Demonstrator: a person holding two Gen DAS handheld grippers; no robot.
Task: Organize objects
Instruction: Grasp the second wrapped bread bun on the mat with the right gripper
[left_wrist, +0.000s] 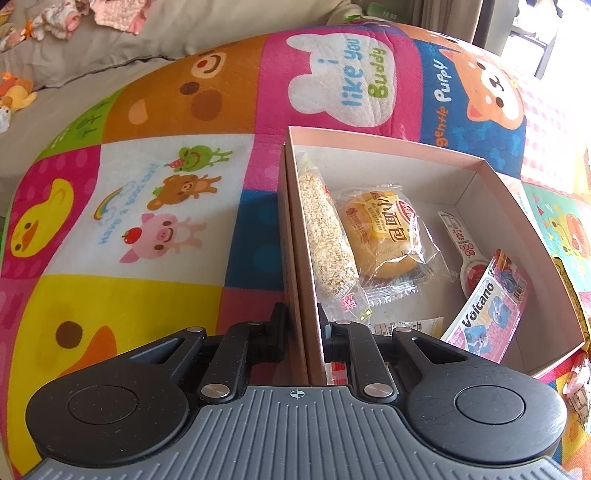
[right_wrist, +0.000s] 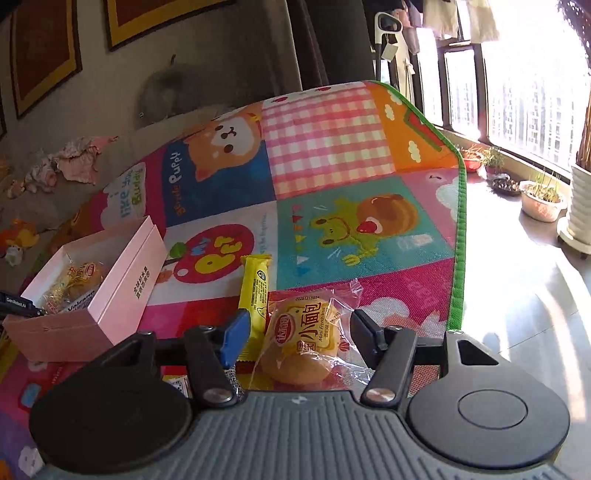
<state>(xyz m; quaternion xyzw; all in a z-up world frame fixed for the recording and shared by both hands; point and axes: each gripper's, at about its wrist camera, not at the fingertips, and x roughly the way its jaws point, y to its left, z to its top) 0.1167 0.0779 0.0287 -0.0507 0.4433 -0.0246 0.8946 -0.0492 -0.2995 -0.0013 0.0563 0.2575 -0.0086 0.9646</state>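
L gripper (left_wrist: 301, 325) clamps the near wall of a pink cardboard box (left_wrist: 388, 147). R gripper (right_wrist: 295, 332), jaws half-wide, straddles a clear-wrapped yellow bread bun (right_wrist: 301, 347) w/o pressing it.

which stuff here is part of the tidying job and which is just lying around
Part of the job: pink box, held at its wall by the left tool; wrapped bun between the right tool's fingers; yellow snack bar; snacks already boxed.

Lying about: play mat, plant pots, soft toys.

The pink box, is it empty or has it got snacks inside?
Not empty: the box holds a bread bun and other packets.
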